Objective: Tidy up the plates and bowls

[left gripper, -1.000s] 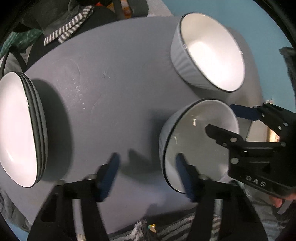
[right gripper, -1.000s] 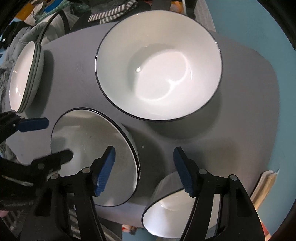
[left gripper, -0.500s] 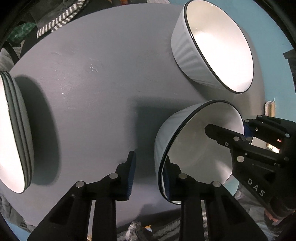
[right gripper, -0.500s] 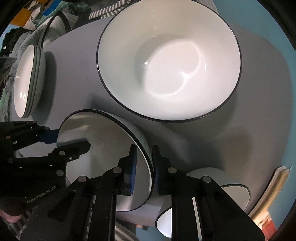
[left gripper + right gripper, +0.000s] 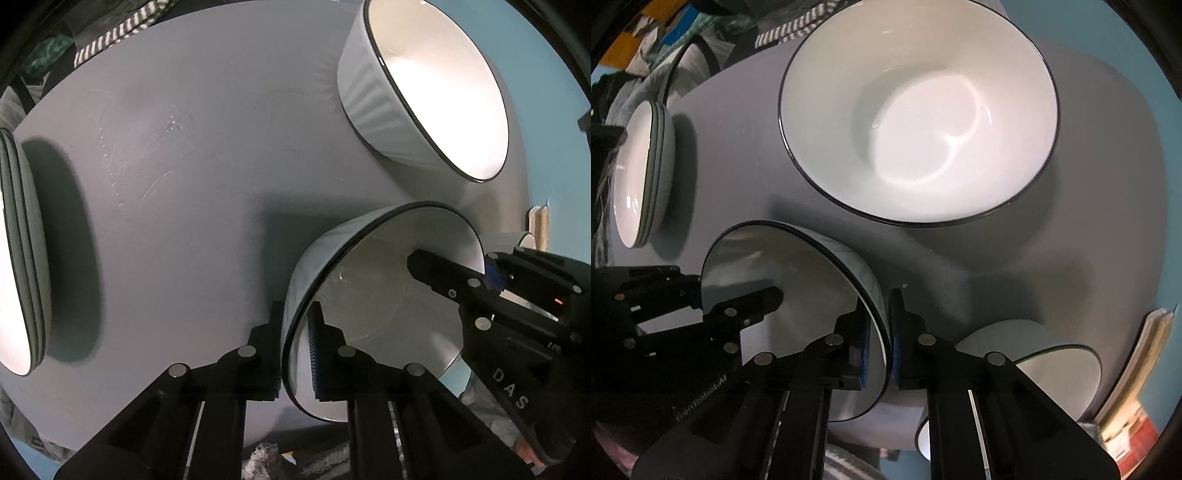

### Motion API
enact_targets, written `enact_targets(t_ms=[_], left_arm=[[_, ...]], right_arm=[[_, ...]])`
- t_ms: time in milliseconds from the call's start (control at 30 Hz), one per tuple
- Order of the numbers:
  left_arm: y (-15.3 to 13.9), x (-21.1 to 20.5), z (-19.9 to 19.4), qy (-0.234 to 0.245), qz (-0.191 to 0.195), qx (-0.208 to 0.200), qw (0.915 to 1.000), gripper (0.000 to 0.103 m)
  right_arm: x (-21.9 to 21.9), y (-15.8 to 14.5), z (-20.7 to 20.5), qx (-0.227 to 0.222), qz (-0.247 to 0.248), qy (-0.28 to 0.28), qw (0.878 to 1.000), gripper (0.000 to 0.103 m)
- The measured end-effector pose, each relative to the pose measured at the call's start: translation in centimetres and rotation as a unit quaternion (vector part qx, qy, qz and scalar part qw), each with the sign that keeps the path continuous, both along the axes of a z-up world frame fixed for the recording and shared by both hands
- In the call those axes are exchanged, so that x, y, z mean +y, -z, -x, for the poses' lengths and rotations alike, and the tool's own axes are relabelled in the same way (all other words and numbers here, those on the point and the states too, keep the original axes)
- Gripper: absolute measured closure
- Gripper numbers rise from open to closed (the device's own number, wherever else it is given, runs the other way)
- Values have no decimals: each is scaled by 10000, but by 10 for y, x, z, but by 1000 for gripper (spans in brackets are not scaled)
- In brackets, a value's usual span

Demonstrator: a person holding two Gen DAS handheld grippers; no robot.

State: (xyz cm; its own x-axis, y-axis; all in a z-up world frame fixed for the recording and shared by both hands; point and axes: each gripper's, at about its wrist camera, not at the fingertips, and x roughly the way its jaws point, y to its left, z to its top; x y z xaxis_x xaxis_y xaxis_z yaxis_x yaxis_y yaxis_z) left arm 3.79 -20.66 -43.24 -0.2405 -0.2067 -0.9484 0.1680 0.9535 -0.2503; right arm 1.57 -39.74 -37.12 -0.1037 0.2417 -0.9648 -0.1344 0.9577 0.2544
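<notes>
**Both grippers clamped on one bowl, opposite rims**

Hidden or unclear: the stack of plates (image 5: pixel 20 254) is cut off by the left edge of your left wrist view, so only its right part shows; in the right wrist view the same stack (image 5: pixel 642 173) is whole but small, and the number of plates cannot be counted with certainty. A small bowl (image 5: pixel 1049 373) at the table's near edge is partly covered by your right gripper's finger. Whether the held bowl's base touches the table cannot be told from either view. Striped cloth (image 5: pixel 114 33) beyond the table is dim and hard to identify.

Pose: your left gripper (image 5: pixel 297 347) comes in from the near side, fingers closed on the left rim of the held bowl (image 5: pixel 373 306), one finger outside the wall, one inside. Your right gripper (image 5: pixel 882 339) is pinched on the opposite rim of that bowl (image 5: pixel 798 295) in the same way. Each gripper shows in the other's view, reaching into the bowl from the far side.

Position: the held bowl sits tilted over the near part of the grey table (image 5: pixel 184 184). The large bowl (image 5: pixel 919 110) stands just beyond it, apart. The plate stack lies well to the left.
</notes>
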Motion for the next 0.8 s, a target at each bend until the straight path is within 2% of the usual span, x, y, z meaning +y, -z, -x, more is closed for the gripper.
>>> enact_targets(t_ms=[267,500,667,767,800], left_arm=[[-5,7,4,114,-85,-44,9999,92],[-34,-3,14,439,-128,-297,9985,92],[-57,-9,9,647,-104,-514,9965,92],[-72,-19,-4,703,-84,-623,9955,92],[-78,-20,3,707,-66,-657,9953,92]], right_arm=[[-4,-4,8,131,-77,270,9995,95],[-8,-29,7,56,-133,390,9991,95],[-30,-56,0,-62,-147,470,9988,95],[-32,-60,8,-145,-121,519,9985,95],[-35,-64,6,-171,-115,528,9984,95]])
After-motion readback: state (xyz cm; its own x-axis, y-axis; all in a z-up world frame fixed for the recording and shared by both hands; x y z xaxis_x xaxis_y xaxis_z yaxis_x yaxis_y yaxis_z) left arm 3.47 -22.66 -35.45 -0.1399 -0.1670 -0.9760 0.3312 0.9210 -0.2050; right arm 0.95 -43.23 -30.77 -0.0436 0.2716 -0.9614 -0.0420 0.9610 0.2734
